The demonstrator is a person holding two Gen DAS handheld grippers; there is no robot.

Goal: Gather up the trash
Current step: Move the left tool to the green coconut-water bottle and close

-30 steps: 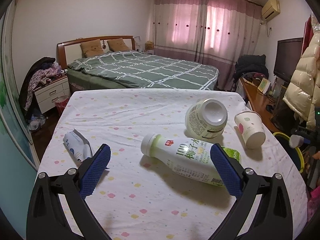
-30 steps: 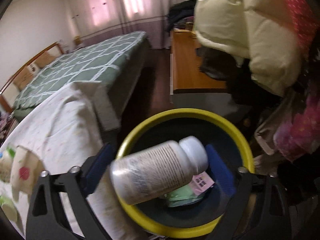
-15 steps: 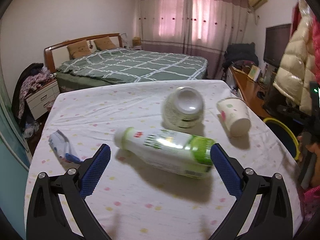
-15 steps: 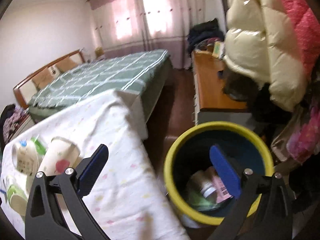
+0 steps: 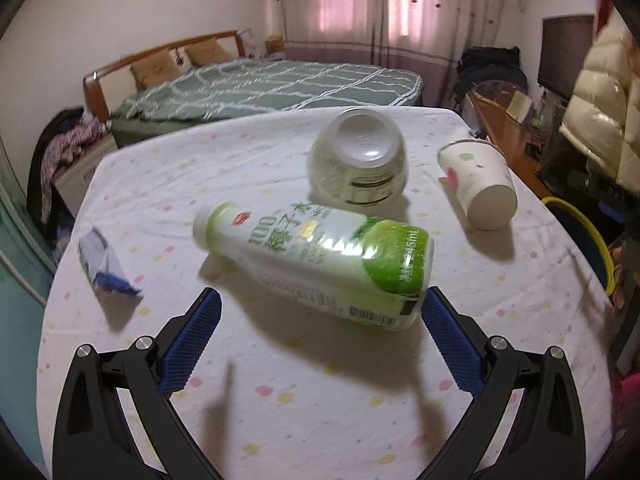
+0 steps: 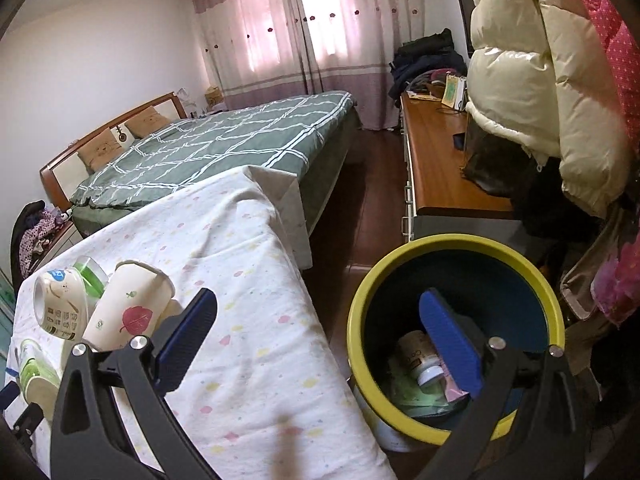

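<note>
Blue-padded and spread wide with nothing between the pads, the left gripper (image 5: 320,328) is poised just short of the green juice bottle (image 5: 316,264), which lies on its side on the dotted tablecloth (image 5: 320,400) with its cap pointing away to the left and its base close to the right-hand pad. Judged from this, the step in hand is the grasp of that bottle, and it is best taken across the body where the label is broadest, so that both pads seat on the curved wall rather than on the tapering neck; since the bottle lies at a slant to the jaws, the wrist is better turned until the pads lie square to its long axis, as a round bottle is likely to roll away from a one-sided push. Behind the bottle a clear jar (image 5: 358,160) rests on its side, beyond and right of the bottle a paper cup (image 5: 478,184) is tipped over, and to the bottle's left a small blue-and-white wrapper (image 5: 102,266) is seen. Right of the bottle, off the table edge, the yellow-rimmed bin (image 6: 368,304) is found, with discarded items already in it, and the right gripper (image 6: 316,344) is held empty and apart above its rim.
</note>
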